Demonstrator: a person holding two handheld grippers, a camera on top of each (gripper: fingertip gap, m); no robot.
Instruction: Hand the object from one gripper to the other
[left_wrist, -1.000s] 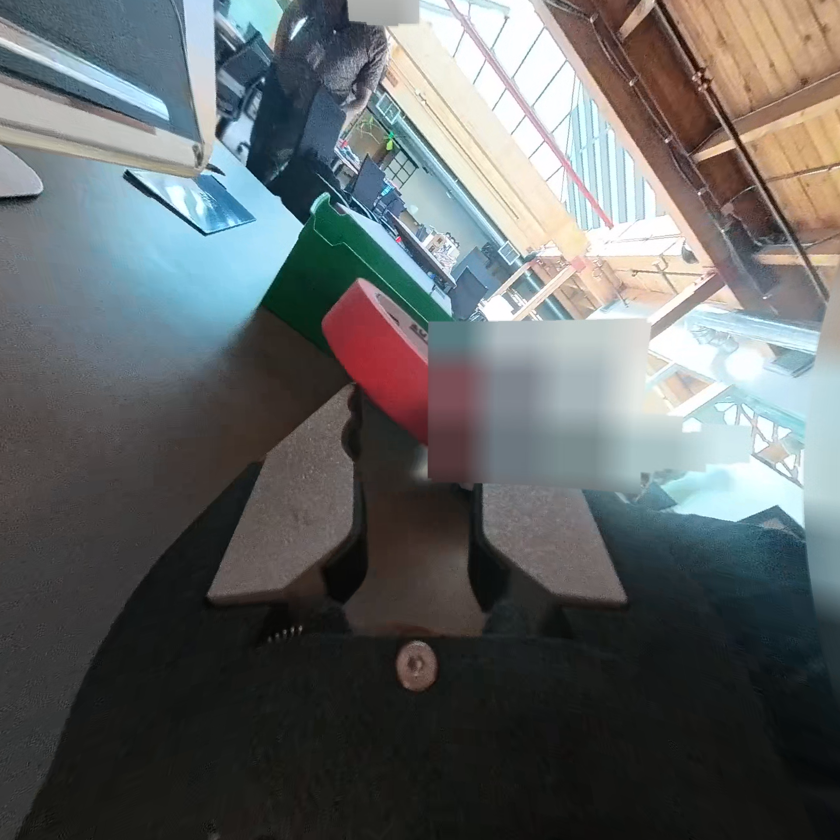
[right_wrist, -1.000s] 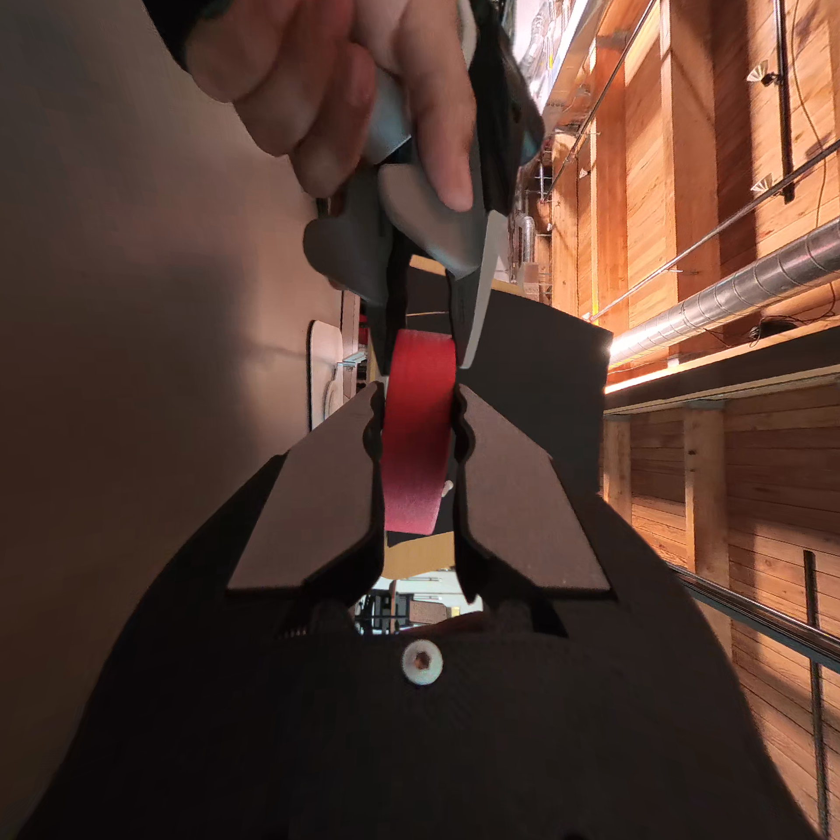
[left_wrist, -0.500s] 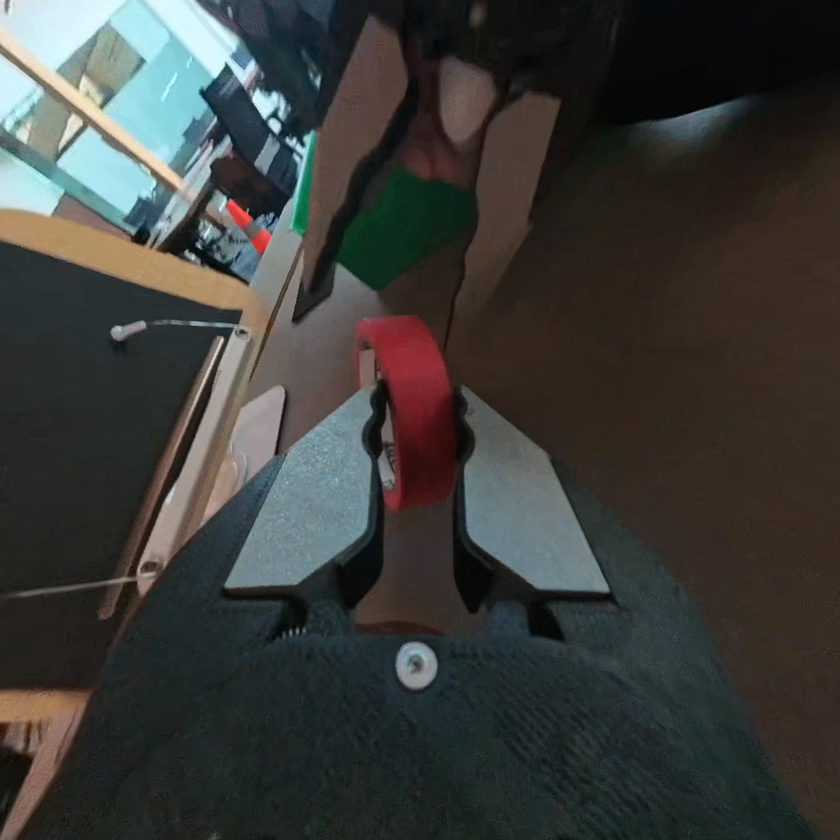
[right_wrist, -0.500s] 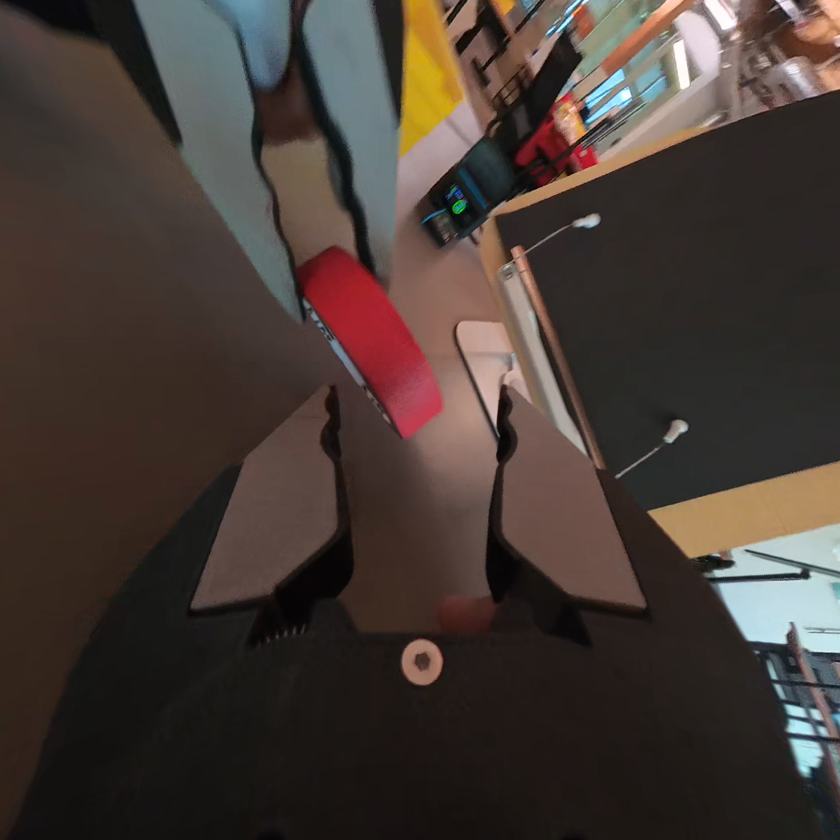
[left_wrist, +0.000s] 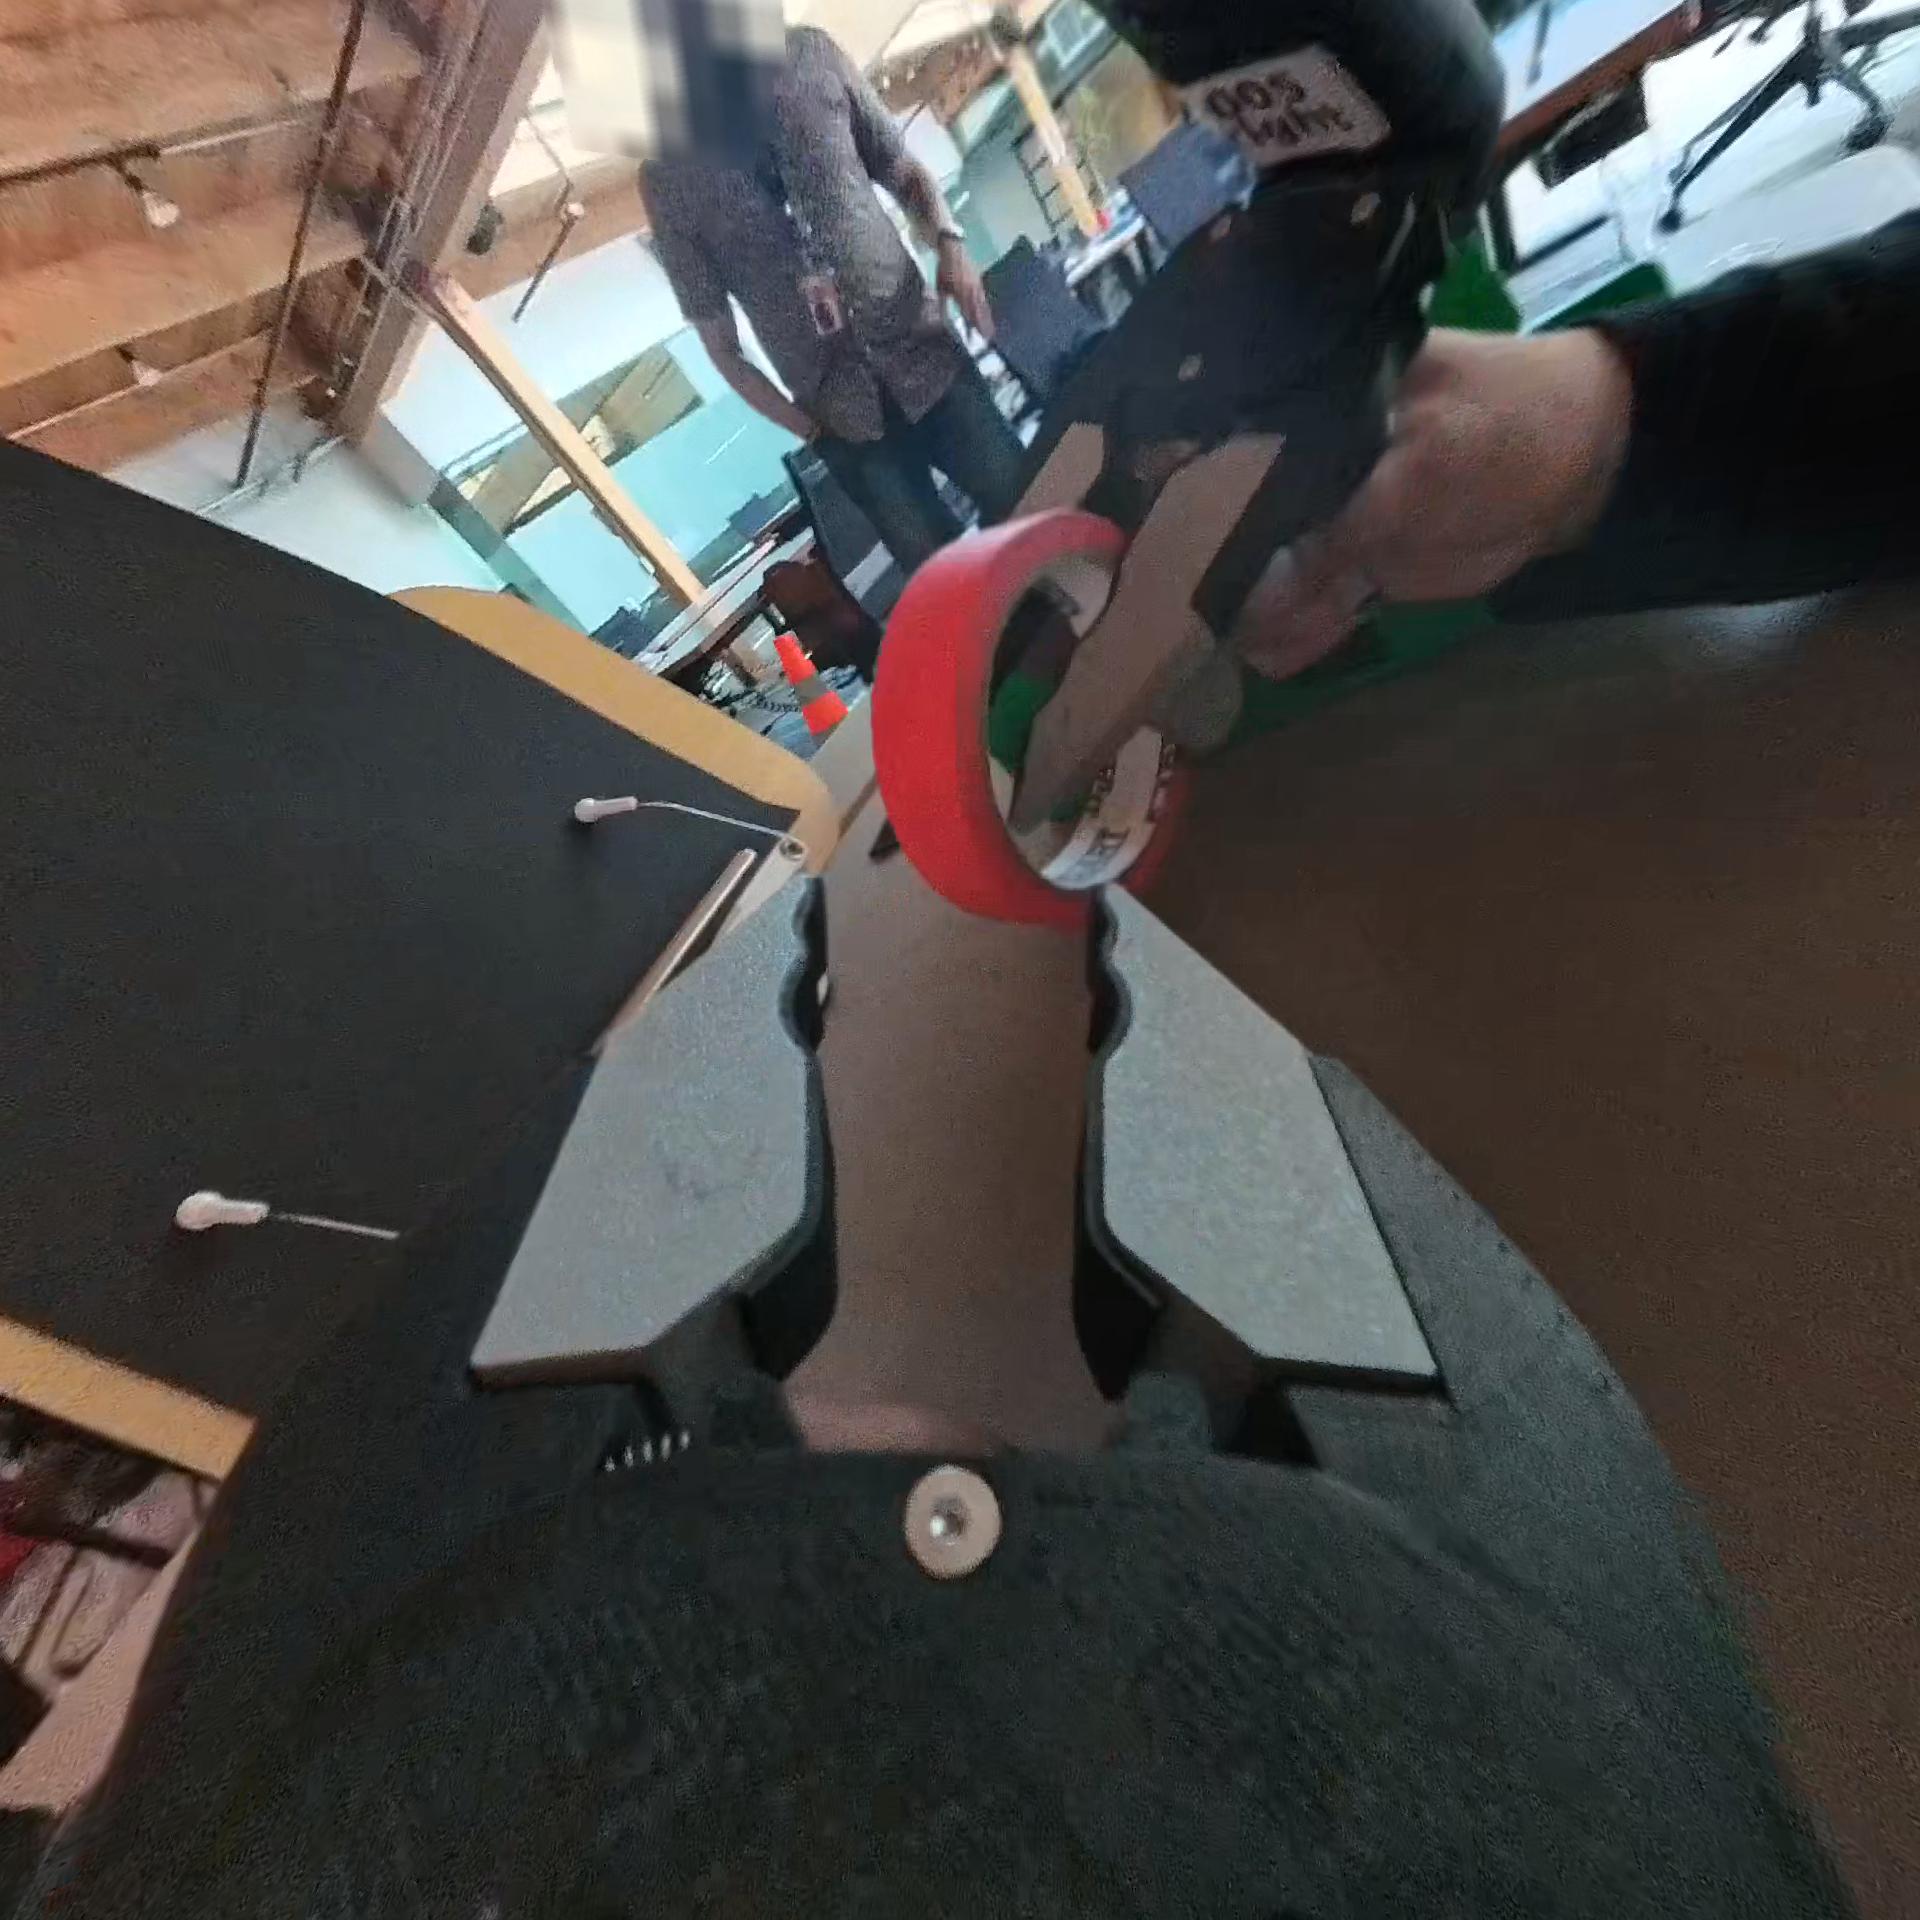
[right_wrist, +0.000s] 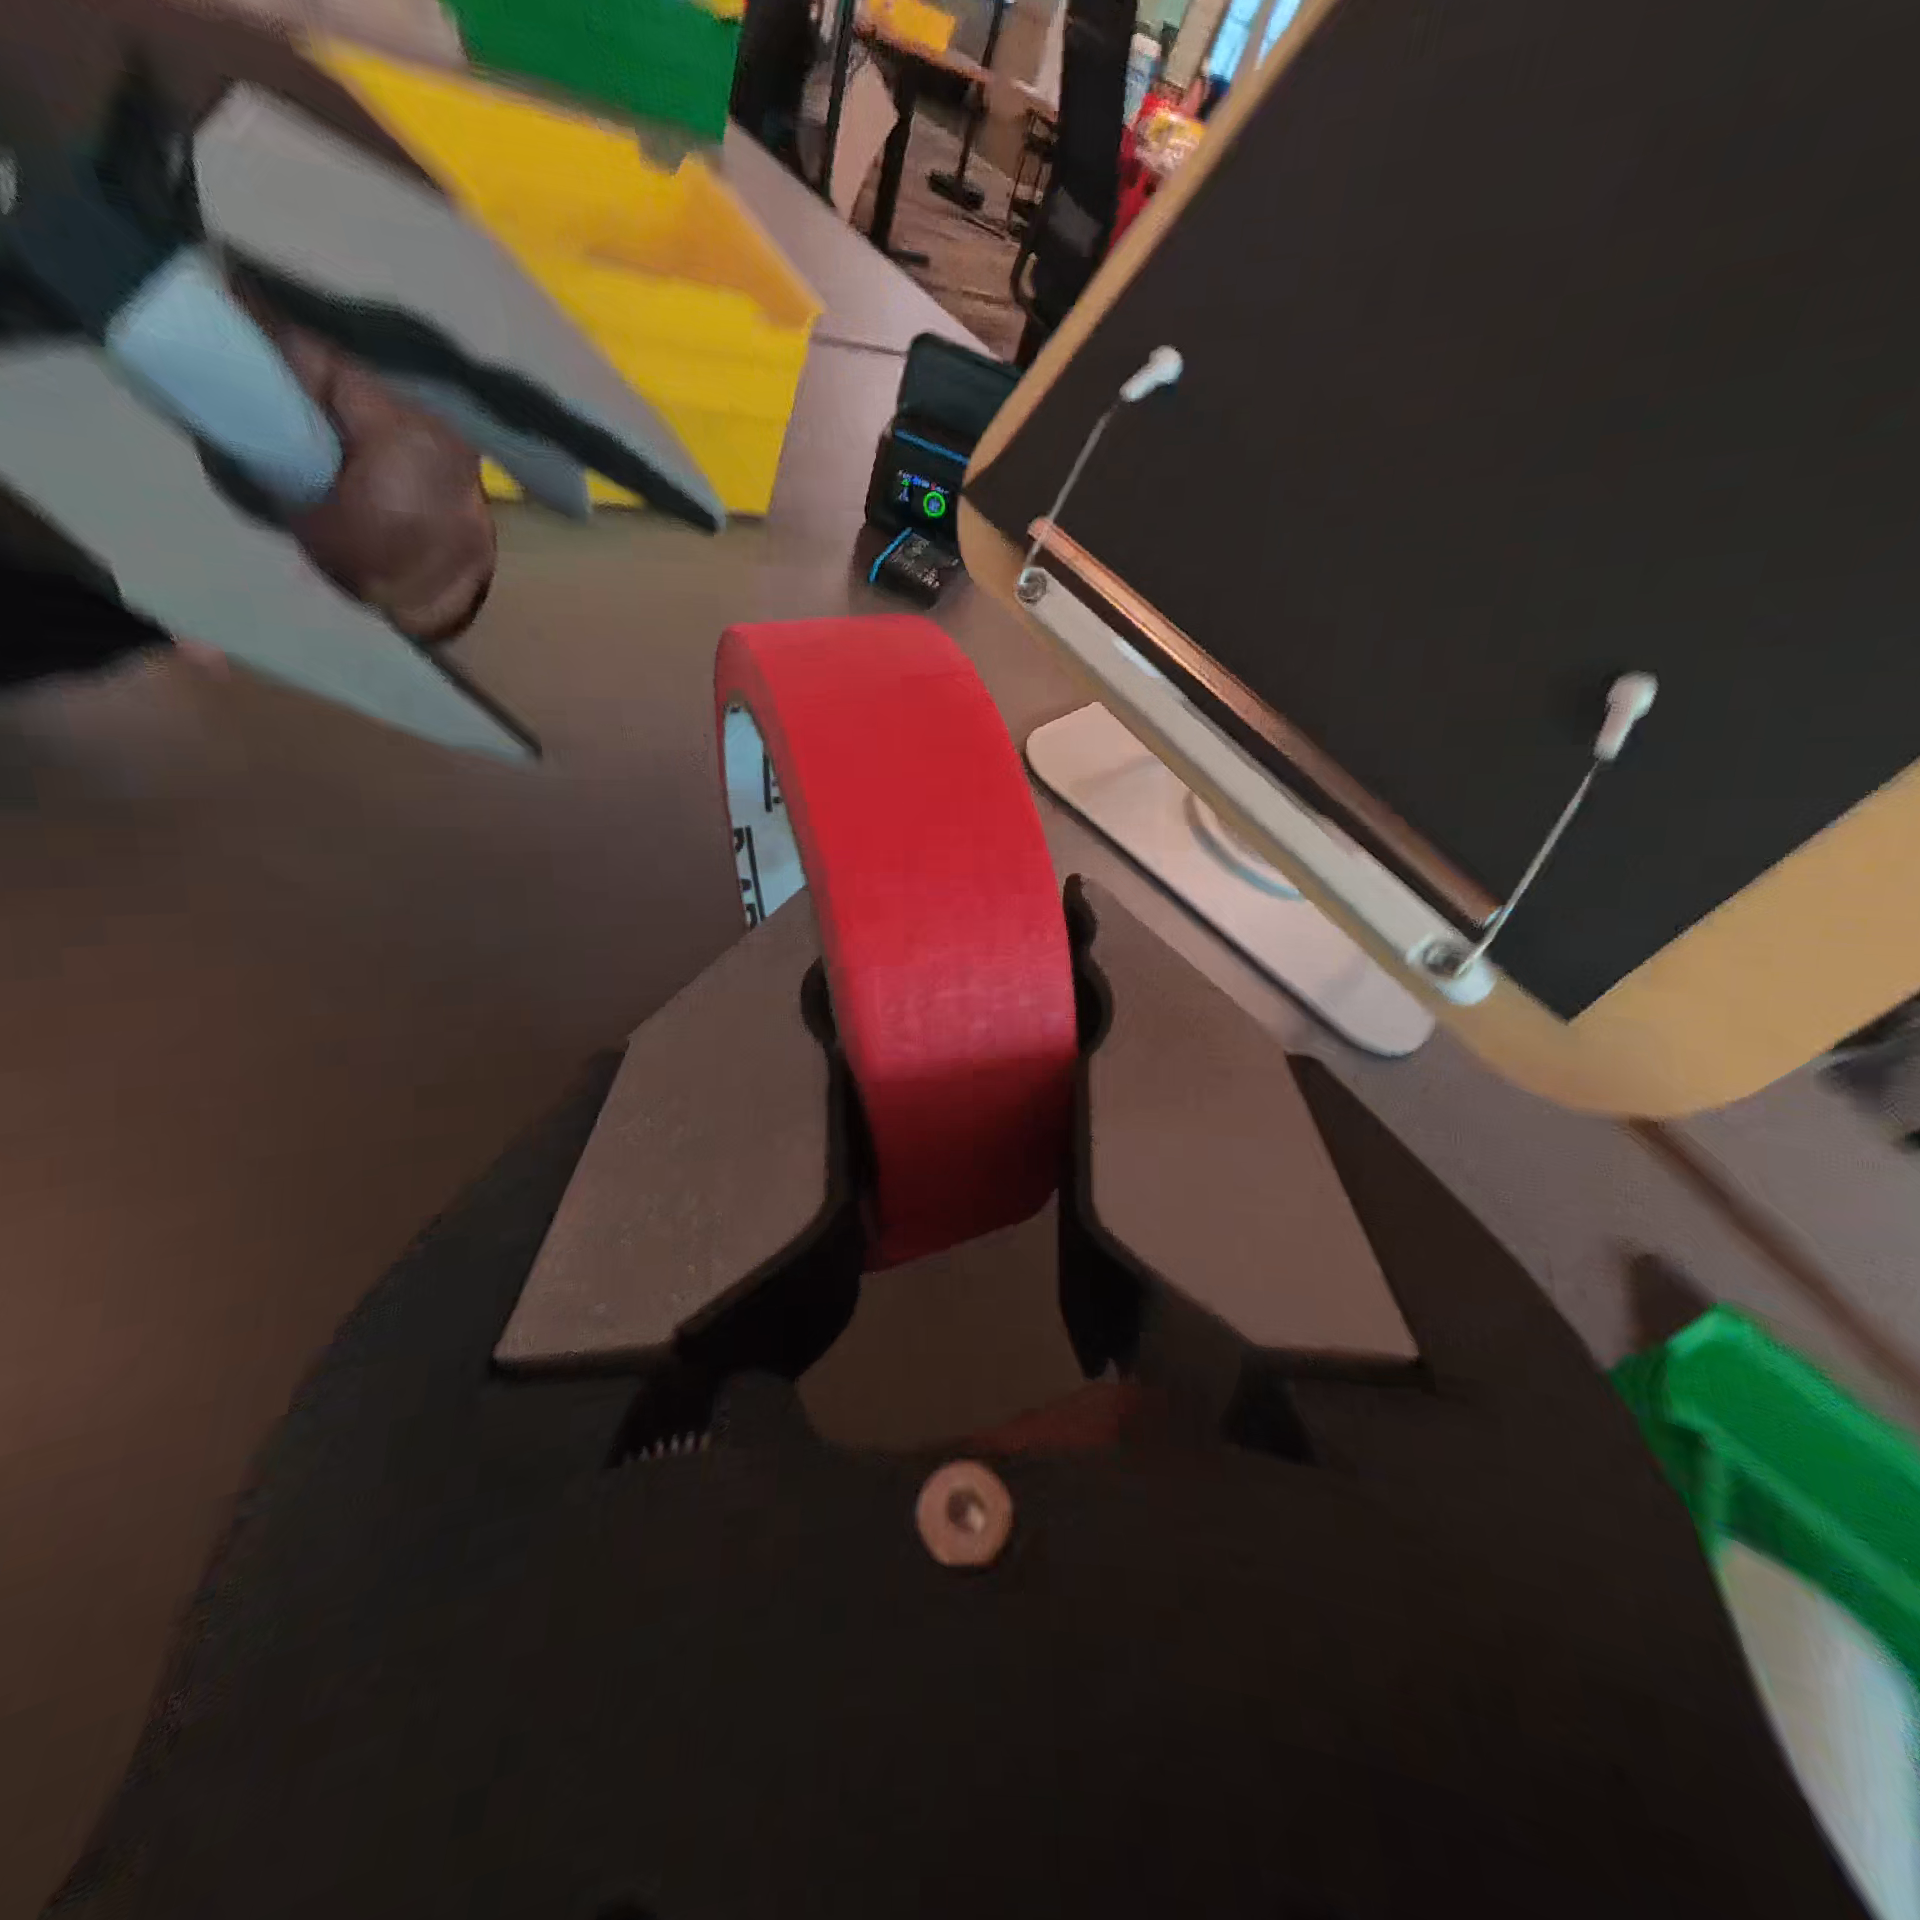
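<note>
Red tape roll pinched in the right hand-held gripper, the left one spread and empty.

Left wrist view: the left hand-held gripper (left_wrist: 951, 914) has its fingers spread with only bare brown desk (left_wrist: 1558, 987) between them; the red tape roll (left_wrist: 940, 727) stands on edge just past their tips, held by the right hand-held gripper (left_wrist: 1117, 665), with a hand (left_wrist: 1455, 488) behind it. A black board (left_wrist: 260, 831) with a pale wooden edge closes in the left side, while the desk lies open to the right. Right wrist view: the right hand-held gripper (right_wrist: 951, 935) presses both fingers against the flat sides of the tape roll (right_wrist: 914, 883). The left hand-held gripper (right_wrist: 613, 623) hangs apart at upper left, spread. The black board (right_wrist: 1507, 416) crowds the right side, a yellow bin (right_wrist: 665, 281) sits farther off.
</note>
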